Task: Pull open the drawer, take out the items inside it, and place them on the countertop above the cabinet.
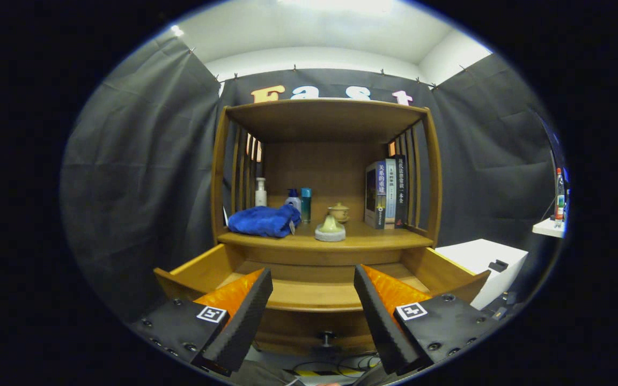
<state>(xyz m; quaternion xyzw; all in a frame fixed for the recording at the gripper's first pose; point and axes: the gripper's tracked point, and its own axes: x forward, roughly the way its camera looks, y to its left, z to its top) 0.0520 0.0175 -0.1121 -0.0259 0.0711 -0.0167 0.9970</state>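
The gripper view looks level and forward past its fingers [242,316] at the nearby cabinet [325,241].

On the wooden shelf [341,240] ahead of my gripper [313,300], whose fingers stand apart with nothing between them, three upright books show Chinese characters down their spines. The blue-spined book [381,195] reads 关系的重建, as far as I can make out. The pale blue spine [390,193] beside it carries print too small for me to read. The black spine [401,190] bears white characters I cannot read with certainty. Each of my gripper's two black plates carries a square black-and-white coded marker [212,314], which holds no letters.
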